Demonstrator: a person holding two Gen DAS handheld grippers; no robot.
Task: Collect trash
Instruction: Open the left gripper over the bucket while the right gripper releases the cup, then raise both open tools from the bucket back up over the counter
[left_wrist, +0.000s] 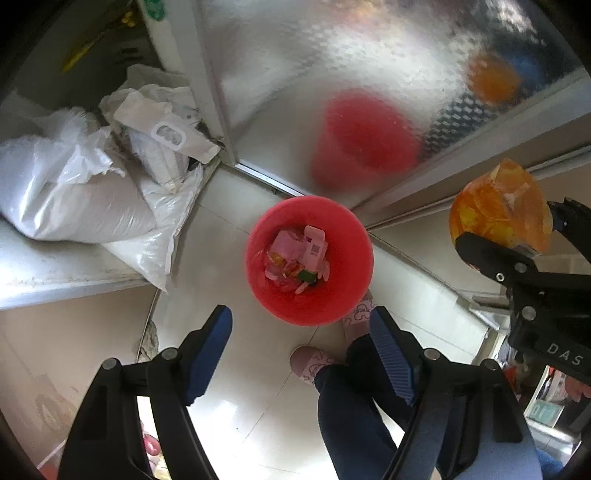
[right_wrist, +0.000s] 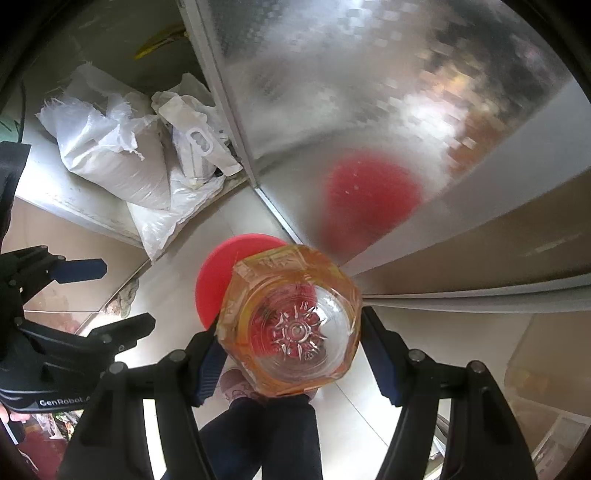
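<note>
A red trash bin (left_wrist: 309, 258) stands on the tiled floor with several wrappers and pink packets inside. My left gripper (left_wrist: 301, 336) is open and empty, high above the bin's near rim. My right gripper (right_wrist: 290, 328) is shut on a clear plastic bottle with an orange label (right_wrist: 291, 321), bottom toward the camera, held above the bin (right_wrist: 218, 277), which it partly hides. In the left wrist view the bottle (left_wrist: 498, 210) and right gripper (left_wrist: 517, 254) show at the right edge.
White sacks and bags (left_wrist: 92, 177) lie on a low ledge at left. A frosted glass door (left_wrist: 369, 74) reflects the bin behind it. The person's legs and pink slippers (left_wrist: 314, 363) stand beside the bin. My left gripper (right_wrist: 79, 295) shows in the right wrist view.
</note>
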